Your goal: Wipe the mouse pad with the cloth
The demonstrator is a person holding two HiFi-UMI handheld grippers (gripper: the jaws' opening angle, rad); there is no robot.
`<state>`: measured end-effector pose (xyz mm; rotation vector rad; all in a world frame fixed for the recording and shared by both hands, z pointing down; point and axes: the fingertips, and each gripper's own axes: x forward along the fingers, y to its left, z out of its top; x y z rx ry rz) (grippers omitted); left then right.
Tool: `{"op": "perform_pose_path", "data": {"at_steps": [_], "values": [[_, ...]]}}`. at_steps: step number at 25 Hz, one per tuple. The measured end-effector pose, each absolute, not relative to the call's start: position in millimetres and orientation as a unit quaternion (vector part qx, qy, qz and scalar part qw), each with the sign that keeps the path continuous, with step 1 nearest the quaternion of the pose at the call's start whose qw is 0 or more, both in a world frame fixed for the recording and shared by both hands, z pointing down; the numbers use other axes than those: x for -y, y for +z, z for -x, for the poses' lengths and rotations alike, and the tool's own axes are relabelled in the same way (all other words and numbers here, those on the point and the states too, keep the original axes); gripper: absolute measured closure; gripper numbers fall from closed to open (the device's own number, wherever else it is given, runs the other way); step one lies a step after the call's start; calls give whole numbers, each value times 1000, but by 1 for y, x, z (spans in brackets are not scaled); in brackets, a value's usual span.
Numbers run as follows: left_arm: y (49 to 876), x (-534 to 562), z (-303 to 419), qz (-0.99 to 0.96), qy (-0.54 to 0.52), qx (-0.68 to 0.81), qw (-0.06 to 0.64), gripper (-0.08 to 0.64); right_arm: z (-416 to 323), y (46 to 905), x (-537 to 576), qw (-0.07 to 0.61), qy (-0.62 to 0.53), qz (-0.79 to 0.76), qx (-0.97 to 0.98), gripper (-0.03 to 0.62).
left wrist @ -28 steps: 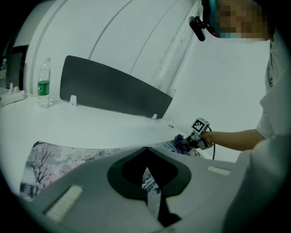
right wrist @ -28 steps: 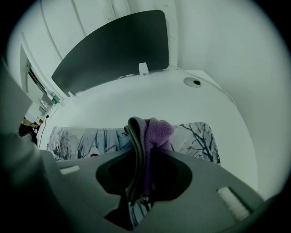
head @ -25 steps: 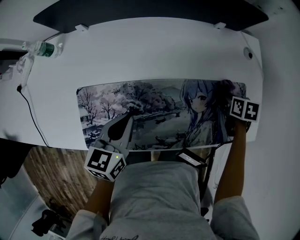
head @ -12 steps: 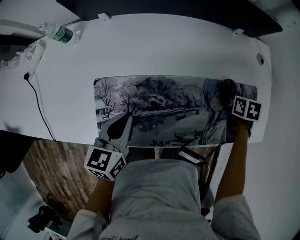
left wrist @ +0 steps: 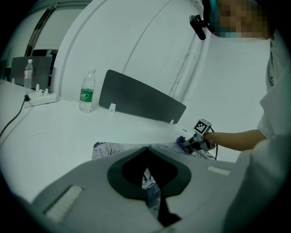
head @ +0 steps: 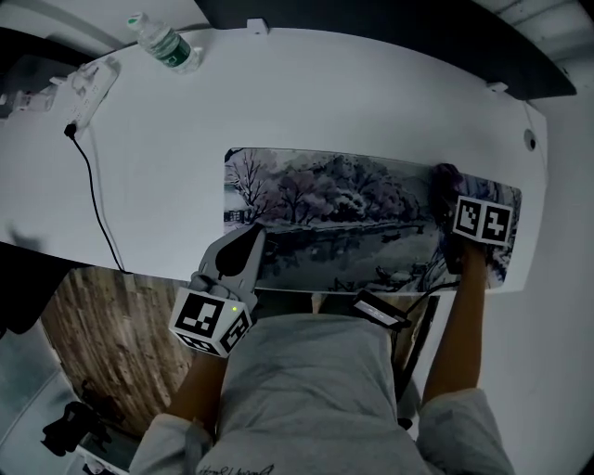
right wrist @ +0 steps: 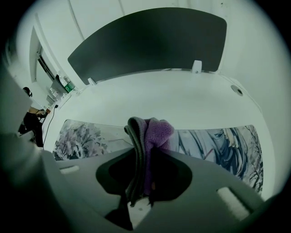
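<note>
A long printed mouse pad [head: 343,213] lies on the white table [head: 325,102]. My right gripper [head: 452,199] is shut on a folded purple and grey cloth [head: 444,183] near the pad's right end. In the right gripper view the cloth [right wrist: 152,134] stands between the jaws, with the pad [right wrist: 82,139] beyond it. My left gripper [head: 249,239] is shut, its tips over the pad's near left corner. In the left gripper view, past the left gripper [left wrist: 146,152], I see the pad [left wrist: 113,148] and the right gripper [left wrist: 198,141] on the cloth [left wrist: 184,143].
A water bottle [head: 165,42] stands at the table's far left beside a power strip [head: 88,82], whose black cable [head: 93,186] runs toward the near edge. A dark panel [head: 371,19] lines the back edge. A round hole [head: 529,139] sits at the far right. Wooden floor [head: 102,343] shows at the near left.
The head view has swung left, so table and pad sit further right in frame. Against the pad, both grippers have shifted left, the right one carrying the cloth in from the right end.
</note>
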<state>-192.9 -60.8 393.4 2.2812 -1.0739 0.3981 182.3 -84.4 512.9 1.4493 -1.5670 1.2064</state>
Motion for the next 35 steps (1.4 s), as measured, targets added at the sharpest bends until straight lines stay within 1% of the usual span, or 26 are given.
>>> {"op": "perform_pose_path", "data": {"at_steps": [9, 20, 35], "values": [[398, 65, 241, -848, 139, 419, 295, 546, -93, 511, 97, 354, 447, -523, 634, 500], [399, 70, 271, -840, 123, 434, 302, 546, 21, 510, 112, 345, 458, -450, 685, 500], [408, 59, 325, -810, 117, 480, 317, 546, 174, 507, 134, 367, 426, -330, 758, 500]]}}
